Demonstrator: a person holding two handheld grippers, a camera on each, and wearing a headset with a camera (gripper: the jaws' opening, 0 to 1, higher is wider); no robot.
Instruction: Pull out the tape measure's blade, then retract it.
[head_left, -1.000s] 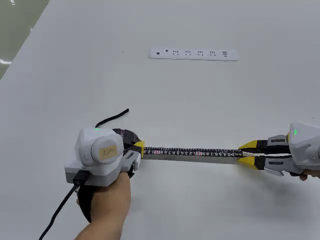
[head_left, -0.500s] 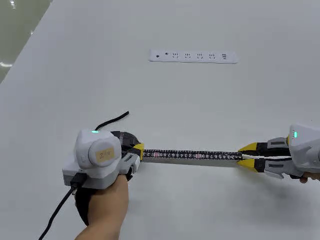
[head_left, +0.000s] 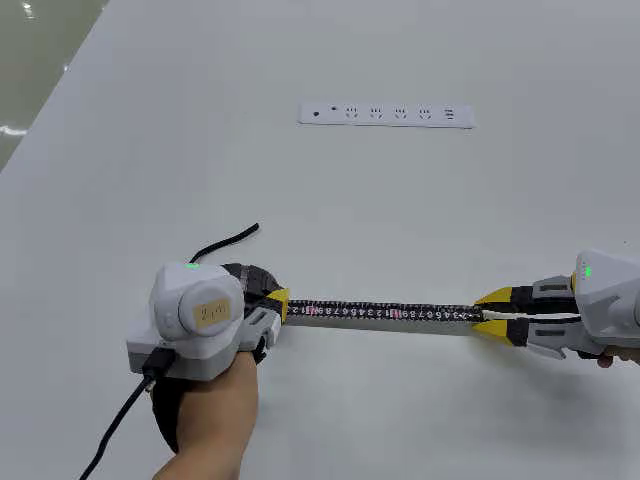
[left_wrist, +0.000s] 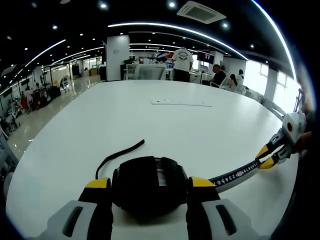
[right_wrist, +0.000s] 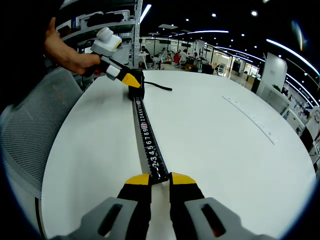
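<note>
While the left gripper (head_left: 277, 300) clamps the tape measure's case (left_wrist: 147, 184) and the right gripper (head_left: 497, 313) pinches the blade (right_wrist: 145, 132) at its tip, pulling out looks done and retracting remains.

Table (head_left: 420, 190): white, smooth, faint sheen.
Tape measure case (head_left: 252, 277): black, matt, plastic-looking.
Blade (right_wrist: 148, 137): thin black strip, printed white numerals, slight gloss.
Left gripper (left_wrist: 150, 182): smooth grey plastic, yellow tips.
Right gripper (right_wrist: 155, 179): smooth grey plastic, yellow tips.
Power strip (head_left: 387, 113), far: smooth white plastic.
Strap (left_wrist: 120, 152): black, matt.
</note>
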